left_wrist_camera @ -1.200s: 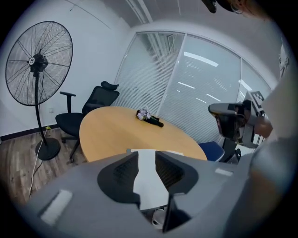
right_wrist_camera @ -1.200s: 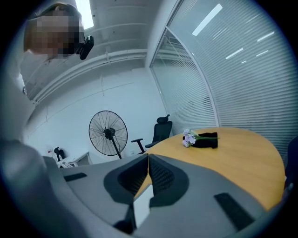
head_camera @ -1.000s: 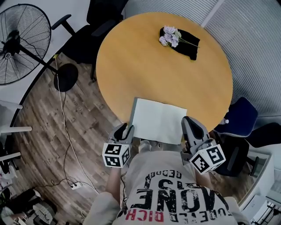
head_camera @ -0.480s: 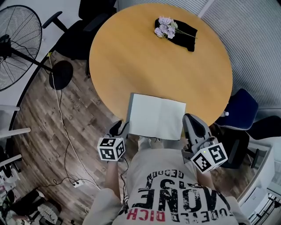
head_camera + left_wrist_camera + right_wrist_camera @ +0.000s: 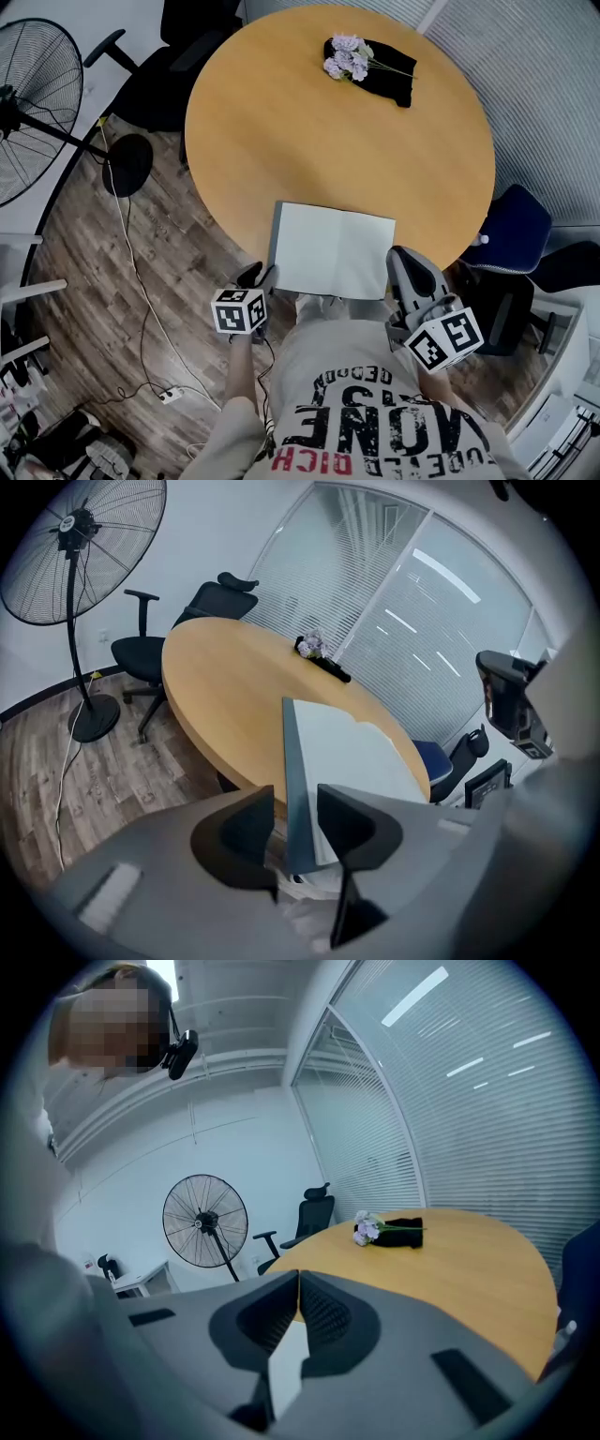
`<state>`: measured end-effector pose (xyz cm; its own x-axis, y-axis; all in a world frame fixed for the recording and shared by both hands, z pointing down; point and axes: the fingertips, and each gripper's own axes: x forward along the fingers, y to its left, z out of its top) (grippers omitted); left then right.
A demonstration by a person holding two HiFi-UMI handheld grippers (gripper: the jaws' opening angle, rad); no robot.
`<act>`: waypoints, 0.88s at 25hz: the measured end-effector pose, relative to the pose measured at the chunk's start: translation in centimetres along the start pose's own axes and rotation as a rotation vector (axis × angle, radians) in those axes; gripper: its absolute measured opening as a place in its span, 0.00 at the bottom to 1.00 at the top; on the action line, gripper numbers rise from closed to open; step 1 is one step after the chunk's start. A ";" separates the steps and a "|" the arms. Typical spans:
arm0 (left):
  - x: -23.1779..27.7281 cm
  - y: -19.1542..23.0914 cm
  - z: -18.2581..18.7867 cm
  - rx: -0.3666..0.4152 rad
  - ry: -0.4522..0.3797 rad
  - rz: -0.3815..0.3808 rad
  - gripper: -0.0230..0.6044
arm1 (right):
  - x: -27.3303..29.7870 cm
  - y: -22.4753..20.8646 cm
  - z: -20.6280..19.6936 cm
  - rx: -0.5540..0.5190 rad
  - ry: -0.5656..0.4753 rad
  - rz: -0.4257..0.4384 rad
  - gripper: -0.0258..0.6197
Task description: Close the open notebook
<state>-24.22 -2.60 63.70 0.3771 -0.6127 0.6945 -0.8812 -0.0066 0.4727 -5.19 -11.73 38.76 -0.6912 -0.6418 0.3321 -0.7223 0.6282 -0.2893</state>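
L claw (image 5: 295, 806) has dropped lower, jaws just opening, now apart w/ open notebook (image 5: 333, 251) L edge between; R claw (image 5: 298, 1283) pinched on its R edge, at bench (image 5: 309, 122) near rim

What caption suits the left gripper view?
Left gripper, jaws just opened, straddles the open notebook's left edge on the round table.

The desk (image 5: 281, 141) is lying bare across its middle, leaving wide room between the notebook (image 5: 333, 248) at the near rim and the flowers (image 5: 349, 58) on a black cloth (image 5: 389, 82) at the far side. The left gripper (image 5: 295, 803) is straddling the notebook's left edge, fingers apart, just off the rim. A fan (image 5: 42, 94) and a black chair (image 5: 155, 89) are crowding the floor (image 5: 178, 272) on the left, and a blue chair (image 5: 514, 242) is standing close on the right.
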 end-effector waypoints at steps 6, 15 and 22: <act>-0.1 0.2 -0.9 -0.055 0.010 -0.008 0.26 | -0.2 -0.1 -0.1 0.004 0.000 -0.002 0.06; 0.3 -0.1 -1.9 -0.132 0.048 -0.080 0.26 | -0.2 0.3 -0.2 0.005 0.002 0.012 0.06; 0.1 -0.5 -2.2 -0.206 0.048 -0.151 0.26 | -0.6 0.3 -0.1 0.004 -0.005 0.007 0.06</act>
<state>-23.09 -0.96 64.73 0.5176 -0.5789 0.6300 -0.7388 0.0690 0.6704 -4.98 -11.15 38.62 -0.6963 -0.6396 0.3257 -0.7175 0.6309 -0.2952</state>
